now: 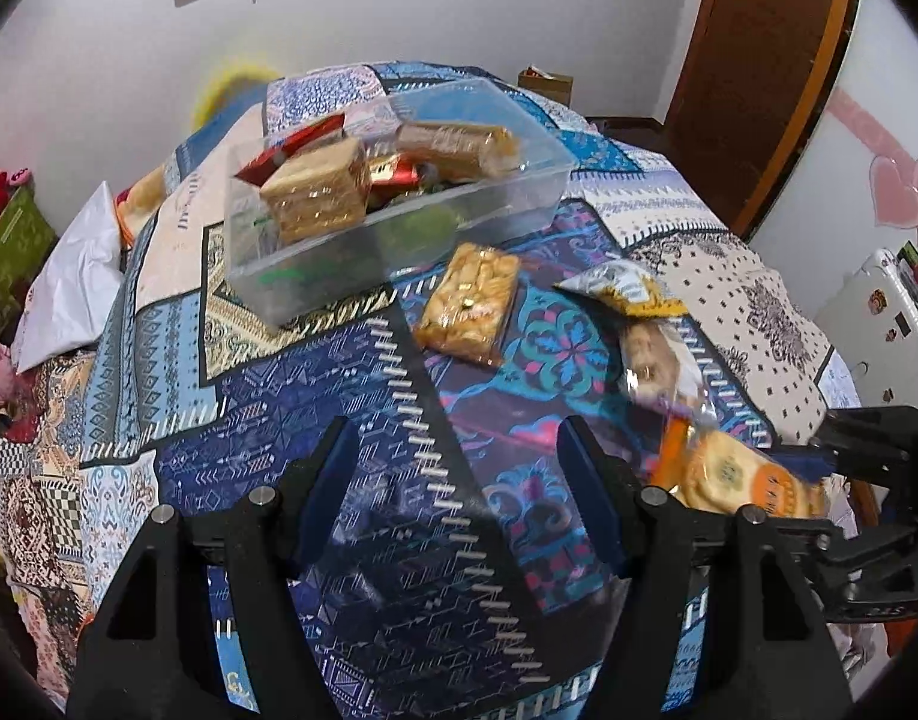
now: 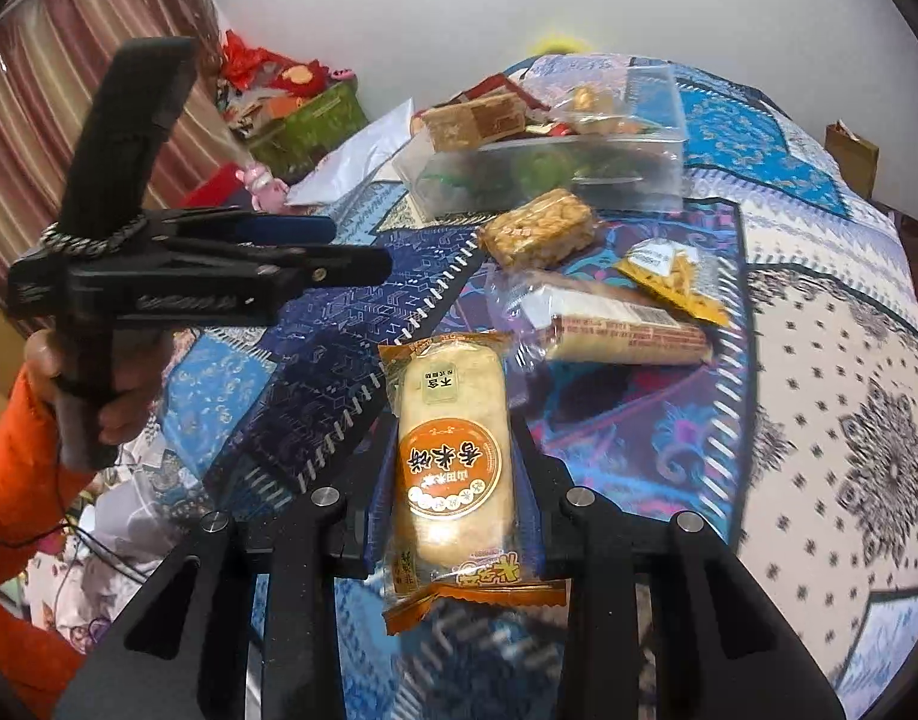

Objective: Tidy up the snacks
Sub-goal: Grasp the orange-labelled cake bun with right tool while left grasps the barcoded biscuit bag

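Note:
A clear plastic box (image 1: 507,204) with several snack packs stands on the patterned tablecloth (image 1: 315,396); it also shows in the right wrist view (image 2: 657,108). My right gripper (image 2: 453,420) is shut on an orange rice cracker pack (image 2: 453,450), held above the cloth; the pack also shows in the left wrist view (image 1: 741,474). My left gripper (image 1: 459,438) is open and empty over the cloth, also seen in the right wrist view (image 2: 315,228). A peanut brittle bar (image 1: 468,303) (image 2: 540,234), a long wrapped biscuit pack (image 2: 615,324) and a small yellow packet (image 2: 669,276) lie loose in front of the box.
A white bag (image 1: 69,288) and a green box (image 1: 15,234) sit at the table's left side. A wooden door (image 1: 759,60) and a white appliance (image 1: 885,312) stand to the right. A cardboard box (image 1: 546,84) is behind the table.

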Motion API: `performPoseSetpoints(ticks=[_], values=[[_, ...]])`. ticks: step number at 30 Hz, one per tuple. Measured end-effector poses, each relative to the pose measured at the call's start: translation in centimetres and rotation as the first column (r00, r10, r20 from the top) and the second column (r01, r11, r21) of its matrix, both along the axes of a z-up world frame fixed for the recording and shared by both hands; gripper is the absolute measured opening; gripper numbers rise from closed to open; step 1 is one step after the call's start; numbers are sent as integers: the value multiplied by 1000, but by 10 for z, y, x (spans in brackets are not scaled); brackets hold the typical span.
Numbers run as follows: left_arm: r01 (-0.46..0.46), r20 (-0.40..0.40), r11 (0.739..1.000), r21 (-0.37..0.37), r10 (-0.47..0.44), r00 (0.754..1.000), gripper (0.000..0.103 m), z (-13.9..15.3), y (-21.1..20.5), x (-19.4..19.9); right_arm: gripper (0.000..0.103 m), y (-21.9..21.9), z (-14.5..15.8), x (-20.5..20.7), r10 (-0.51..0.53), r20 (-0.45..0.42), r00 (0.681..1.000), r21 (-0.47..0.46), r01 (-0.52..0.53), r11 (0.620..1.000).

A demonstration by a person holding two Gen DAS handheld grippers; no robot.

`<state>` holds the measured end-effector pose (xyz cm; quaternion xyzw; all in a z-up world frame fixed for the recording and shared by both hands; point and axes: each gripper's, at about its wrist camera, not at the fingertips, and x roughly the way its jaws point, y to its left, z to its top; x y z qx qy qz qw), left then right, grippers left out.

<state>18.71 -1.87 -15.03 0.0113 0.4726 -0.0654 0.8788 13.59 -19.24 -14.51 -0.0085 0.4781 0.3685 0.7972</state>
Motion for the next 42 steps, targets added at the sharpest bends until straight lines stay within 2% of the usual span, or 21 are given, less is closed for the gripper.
performPoseSetpoints(ticks=[10,17,25,29,34,42], values=[[14,12,1000,7,-14,1000,68,5,-11,2,32,-27,25,7,-72,63,995,16,72,997],[-29,6,999,-21,29,1000,68,5,8,-6,32,-16,28,4,-53,59,997,45,50,998],[-36,11,999,-37,36,999,68,11,18,-14,32,-5,65,7,-62,178,982,64,51,997],[18,0,999,-38,-18,1000,68,7,-1,-11,32,-17,68,16,-112,201,973,47,105,993],[108,-26,992,-58,-110,994,68,-5,-38,0,32,-41,57,28,-188,185,965,22,187,982],[239,-111,969,-56,-244,964,68,-43,-104,33,32,-82,36,38,-282,137,950,0,285,959]])
